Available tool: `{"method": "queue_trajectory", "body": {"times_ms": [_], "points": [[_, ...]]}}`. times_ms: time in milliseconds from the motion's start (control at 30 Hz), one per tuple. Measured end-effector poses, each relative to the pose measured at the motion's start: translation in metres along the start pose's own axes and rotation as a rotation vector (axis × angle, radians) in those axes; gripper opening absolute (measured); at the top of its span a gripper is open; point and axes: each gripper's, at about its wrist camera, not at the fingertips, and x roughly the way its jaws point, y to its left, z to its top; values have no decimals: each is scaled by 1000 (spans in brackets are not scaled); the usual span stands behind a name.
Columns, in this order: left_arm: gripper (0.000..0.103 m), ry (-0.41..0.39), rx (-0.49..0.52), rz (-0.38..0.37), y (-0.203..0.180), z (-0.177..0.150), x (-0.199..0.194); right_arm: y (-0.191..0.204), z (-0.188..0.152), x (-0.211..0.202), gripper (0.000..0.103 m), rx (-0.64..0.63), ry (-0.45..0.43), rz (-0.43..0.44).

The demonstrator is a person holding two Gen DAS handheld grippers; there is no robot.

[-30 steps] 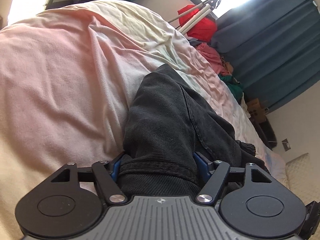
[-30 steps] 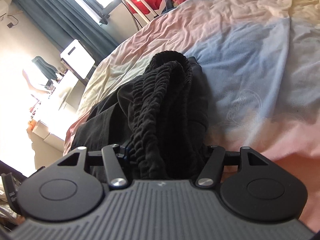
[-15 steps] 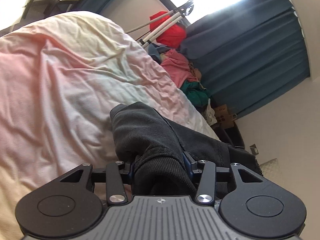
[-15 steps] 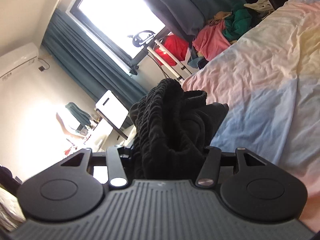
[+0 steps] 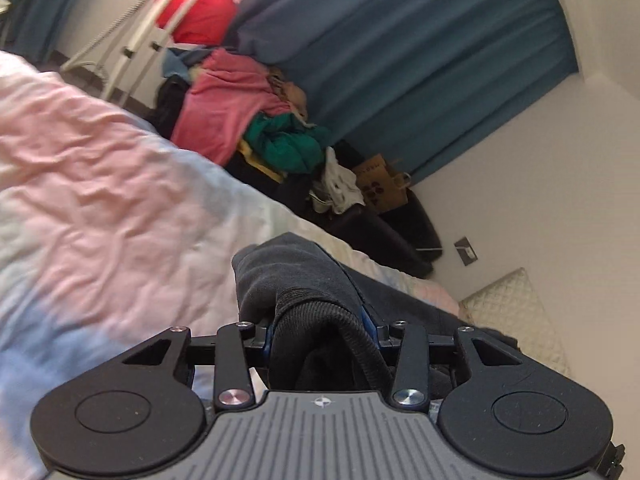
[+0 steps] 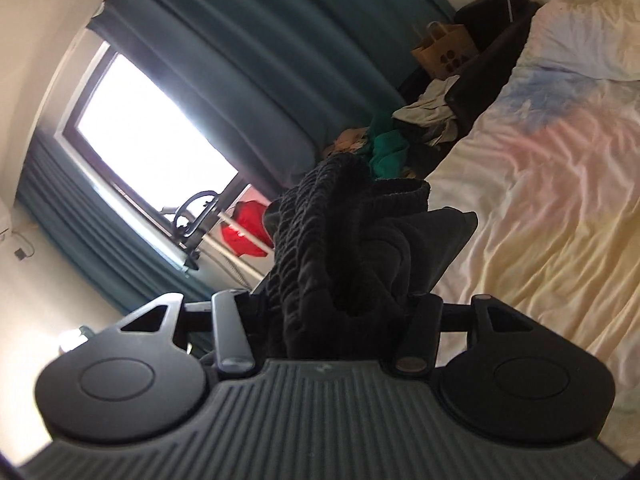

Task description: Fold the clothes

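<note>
A pair of black trousers (image 5: 288, 276) is held up over the bed (image 5: 100, 208), its pastel sheet wrinkled. My left gripper (image 5: 318, 322) has a bunched hem end between its blue pads, which press on the cloth while the jaws are still closing. In the right wrist view, the ribbed elastic waistband (image 6: 320, 216) of the trousers (image 6: 400, 248) stands up out of my right gripper (image 6: 336, 296), which is shut on it. Both sets of fingertips are mostly buried in the fabric. The bed (image 6: 540, 200) lies to the right of the right gripper.
Beside the bed, a heap of clothes (image 5: 240, 104) with a green garment (image 5: 288, 144) lies against teal curtains (image 5: 400, 60). A brown paper bag (image 5: 380, 188) and a dark seat (image 5: 380, 236) stand near the wall. A white drying rack (image 5: 136, 40) stands by the bright window (image 6: 152, 132).
Both grippers have risen off the bed with the trousers and swung toward the curtains and clothes heap. The left jaws have narrowed on the hem. The garment now hangs clear of the sheet.
</note>
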Motion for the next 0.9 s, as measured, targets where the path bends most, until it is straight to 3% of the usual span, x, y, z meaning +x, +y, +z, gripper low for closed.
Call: {"method": "queue_trajectory", "body": {"times_ms": [167, 367, 500, 733, 900], "points": [[42, 74, 75, 21, -24, 1, 105, -59, 31, 36, 55, 49, -13, -88], [41, 169, 143, 92, 8, -23, 197, -131, 14, 89, 55, 112, 38, -208], [42, 203, 221, 89, 37, -54, 210, -175, -21, 91, 55, 189, 56, -207], [52, 222, 346, 61, 83, -109, 184, -221, -107, 59, 58, 246, 116, -248], [55, 221, 391, 98, 77, -113, 167, -227, -120, 49, 63, 319, 126, -251]]}}
